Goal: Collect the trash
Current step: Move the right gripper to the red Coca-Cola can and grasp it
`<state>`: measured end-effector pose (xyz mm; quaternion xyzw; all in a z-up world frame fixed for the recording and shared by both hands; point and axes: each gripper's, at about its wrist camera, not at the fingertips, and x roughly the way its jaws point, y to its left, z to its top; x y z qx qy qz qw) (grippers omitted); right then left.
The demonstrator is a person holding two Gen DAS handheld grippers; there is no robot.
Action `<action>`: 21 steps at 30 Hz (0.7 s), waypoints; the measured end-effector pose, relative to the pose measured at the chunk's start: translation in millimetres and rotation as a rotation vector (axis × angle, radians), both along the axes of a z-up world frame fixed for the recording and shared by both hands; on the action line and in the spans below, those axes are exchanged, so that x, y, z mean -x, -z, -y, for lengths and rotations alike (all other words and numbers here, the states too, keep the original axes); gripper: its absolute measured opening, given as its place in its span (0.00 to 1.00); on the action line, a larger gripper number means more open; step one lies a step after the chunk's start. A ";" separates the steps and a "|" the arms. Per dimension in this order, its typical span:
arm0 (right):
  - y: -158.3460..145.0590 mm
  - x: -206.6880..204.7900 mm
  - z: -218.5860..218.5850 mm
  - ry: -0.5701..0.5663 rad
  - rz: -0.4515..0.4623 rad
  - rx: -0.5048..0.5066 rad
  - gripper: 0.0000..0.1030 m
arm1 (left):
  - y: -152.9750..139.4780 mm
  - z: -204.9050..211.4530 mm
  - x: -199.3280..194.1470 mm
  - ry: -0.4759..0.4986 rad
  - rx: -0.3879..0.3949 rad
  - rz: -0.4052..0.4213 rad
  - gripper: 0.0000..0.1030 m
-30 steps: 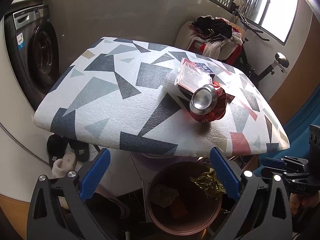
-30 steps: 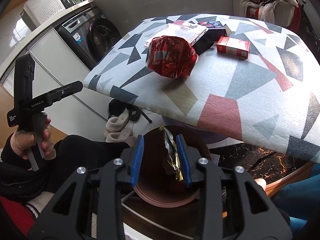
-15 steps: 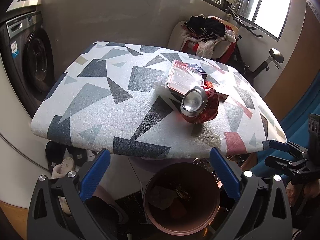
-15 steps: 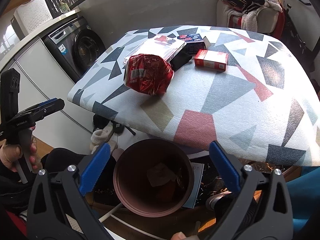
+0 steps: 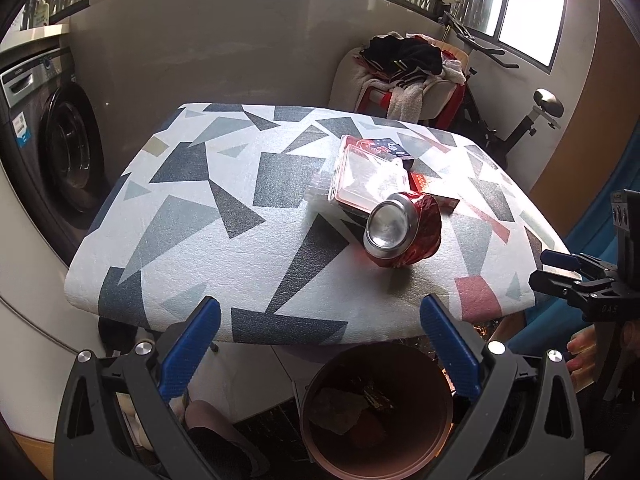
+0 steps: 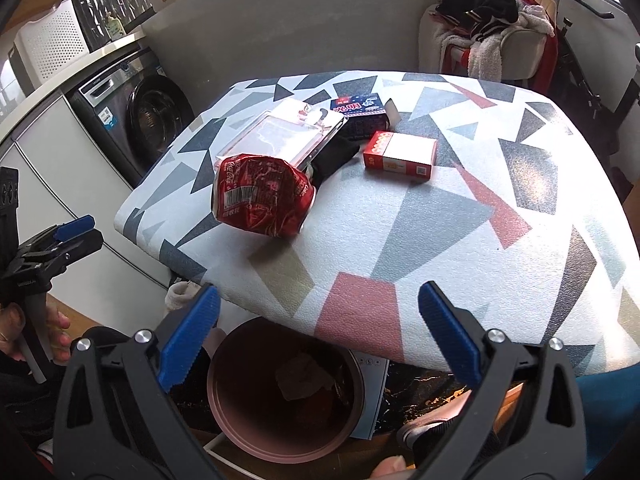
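Left wrist view: the left tongs (image 5: pixel 320 344) gape empty – the crushed red can (image 5: pixel 404 236) lies on the desk (image 5: pixel 192 240) beyond them, the bin (image 5: pixel 376 412) below.

Right wrist view: the right tongs (image 6: pixel 318 330) also released, the can up-left, bin beneath.

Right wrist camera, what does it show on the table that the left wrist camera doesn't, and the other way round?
Only the right wrist view shows the can's barcode side, the whole red and white box and a black cloth.
Only the left wrist view shows the can's silver end and the exercise bike.
Both show the crushed red can, the clear plastic pack, the blue box, the patterned table and the bin below its edge.
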<state>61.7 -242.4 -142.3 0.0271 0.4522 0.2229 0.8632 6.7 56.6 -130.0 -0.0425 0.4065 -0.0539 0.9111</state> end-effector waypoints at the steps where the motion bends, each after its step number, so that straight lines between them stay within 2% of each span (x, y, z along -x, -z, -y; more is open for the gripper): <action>1: 0.4 -4.0 -2.0 -0.009 0.001 0.001 0.95 | 1.3 -0.7 -1.8 0.004 0.008 -0.005 0.95; 3: -0.5 -11.7 -8.4 -0.041 0.018 0.016 0.95 | 3.4 -2.2 -5.2 0.005 0.022 -0.014 0.95; 7: -0.7 -27.6 -37.3 -0.140 0.116 0.182 0.95 | 7.1 -6.8 -10.4 -0.015 0.013 -0.026 0.95; 9: 2.2 -33.6 -60.8 -0.226 0.204 0.307 0.94 | 9.2 -11.1 -13.7 -0.055 -0.011 -0.042 0.95; 11: 7.0 -36.5 -85.8 -0.333 0.311 0.426 0.94 | 10.8 -18.0 -14.4 -0.083 -0.002 -0.043 0.95; 13: 13.0 -40.1 -108.1 -0.434 0.367 0.491 0.94 | 12.2 -23.0 -14.0 -0.096 0.009 -0.044 0.95; 17: 26.7 -47.0 -145.4 -0.571 0.422 0.563 0.94 | 15.2 -29.5 -12.1 -0.110 0.008 -0.045 0.95; 21: 44.0 -53.7 -174.2 -0.658 0.464 0.675 0.93 | 20.4 -37.6 -10.8 -0.126 0.031 -0.059 0.95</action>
